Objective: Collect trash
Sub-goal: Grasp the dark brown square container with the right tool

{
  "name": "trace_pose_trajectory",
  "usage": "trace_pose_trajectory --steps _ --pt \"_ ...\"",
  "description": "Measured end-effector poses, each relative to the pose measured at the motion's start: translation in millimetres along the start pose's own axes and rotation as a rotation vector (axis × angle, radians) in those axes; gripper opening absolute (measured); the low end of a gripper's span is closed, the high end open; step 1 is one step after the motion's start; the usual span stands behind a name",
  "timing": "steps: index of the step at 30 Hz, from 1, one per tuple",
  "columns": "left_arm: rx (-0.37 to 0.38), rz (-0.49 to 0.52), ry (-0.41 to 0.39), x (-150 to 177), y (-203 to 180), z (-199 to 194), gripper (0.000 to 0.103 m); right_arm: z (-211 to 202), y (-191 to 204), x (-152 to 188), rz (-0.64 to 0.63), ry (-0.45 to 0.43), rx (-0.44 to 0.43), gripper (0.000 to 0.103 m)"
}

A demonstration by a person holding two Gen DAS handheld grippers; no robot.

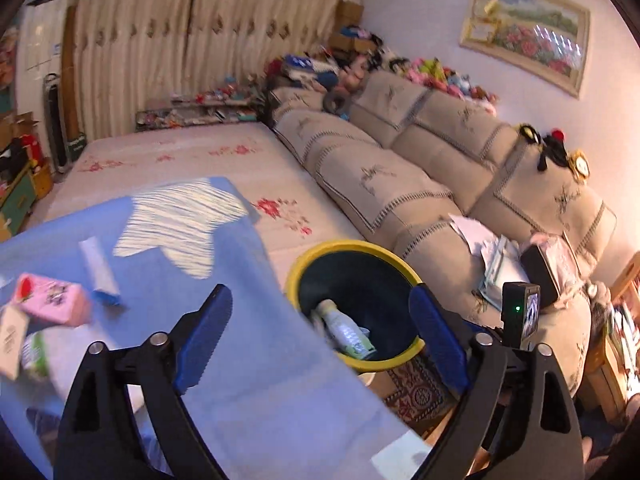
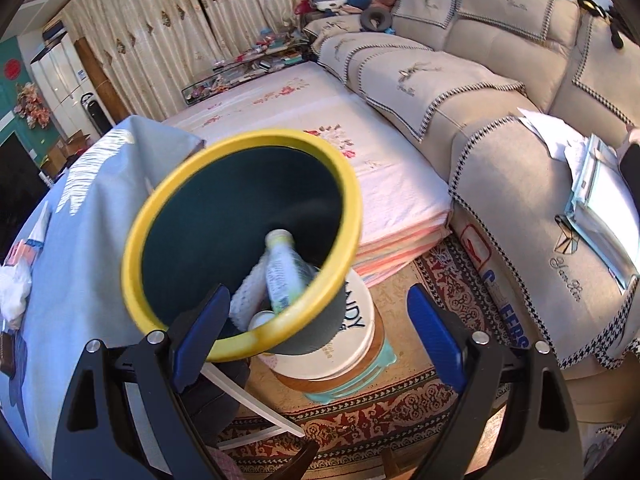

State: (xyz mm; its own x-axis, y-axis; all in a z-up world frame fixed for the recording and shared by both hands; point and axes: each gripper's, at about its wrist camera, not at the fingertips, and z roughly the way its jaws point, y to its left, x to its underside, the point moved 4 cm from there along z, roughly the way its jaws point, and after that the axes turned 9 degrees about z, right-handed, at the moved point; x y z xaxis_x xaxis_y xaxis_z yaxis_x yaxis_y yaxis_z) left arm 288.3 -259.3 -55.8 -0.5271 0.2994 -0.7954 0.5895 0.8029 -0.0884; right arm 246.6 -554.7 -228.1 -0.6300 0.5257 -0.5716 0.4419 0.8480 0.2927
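We note both tools share one build. Left gripper (image 1: 320, 332): two glossy black curved arms with triangular cut-outs, each carrying two round silver pivot screws near the finger base; fingers (image 1: 206, 340) are blue, ribbed along the inner edge. Beside its right finger sits a small black box (image 1: 520, 316) with a lit green dot. Right gripper (image 2: 316, 336): same black arms, silver screws, blue fingers (image 2: 436, 340) with fine textured faces. We see no cables or sleeves.
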Motion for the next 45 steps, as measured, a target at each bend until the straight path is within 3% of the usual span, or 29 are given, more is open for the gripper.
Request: trace_pose_trajectory --steps 5,9,14,18,23,26,31,38,43,45 --pt "-0.142 -0.08 -0.085 30.3 41.8 -78.2 0.096 -21.6 45.3 4.1 -0.079 -0.033 -0.044 0.085" --pt "-0.302 -0.162 -0.139 67.5 81.4 -142.8 0.098 -38.8 95.9 16.2 -0.182 -0.048 -0.096 0.085" --pt "-0.487 -0.248 -0.147 111.1 125.2 -203.9 0.098 -62.4 174.7 45.3 -0.354 -0.047 -0.186 0.085" --pt "-0.565 -0.284 -0.134 138.8 149.2 -228.4 0.098 -82.3 233.5 74.8 -0.479 -0.033 -0.271 0.085" --pt "-0.566 -0.328 -0.137 164.7 174.4 -243.4 0.098 -100.0 301.9 122.5 -0.561 0.016 -0.419 0.085" --pt "-0.559 -0.333 -0.139 173.4 184.6 -249.4 0.098 -100.1 338.3 151.8 -0.586 0.032 -0.457 0.085" --pt "-0.555 -0.343 -0.133 182.4 194.8 -256.0 0.098 -81.9 382.0 187.9 -0.626 0.098 -0.453 0.085" --pt "-0.532 -0.377 -0.114 195.8 212.2 -256.2 0.098 -62.4 405.5 209.1 -0.655 0.128 -0.395 0.085" --pt "-0.519 -0.385 -0.103 199.6 216.2 -252.6 0.098 -50.3 414.1 217.6 -0.672 0.138 -0.354 0.078" --pt "-0.513 -0.384 -0.096 199.8 218.4 -248.7 0.098 -45.3 414.0 217.2 -0.67 0.151 -0.345 0.069"
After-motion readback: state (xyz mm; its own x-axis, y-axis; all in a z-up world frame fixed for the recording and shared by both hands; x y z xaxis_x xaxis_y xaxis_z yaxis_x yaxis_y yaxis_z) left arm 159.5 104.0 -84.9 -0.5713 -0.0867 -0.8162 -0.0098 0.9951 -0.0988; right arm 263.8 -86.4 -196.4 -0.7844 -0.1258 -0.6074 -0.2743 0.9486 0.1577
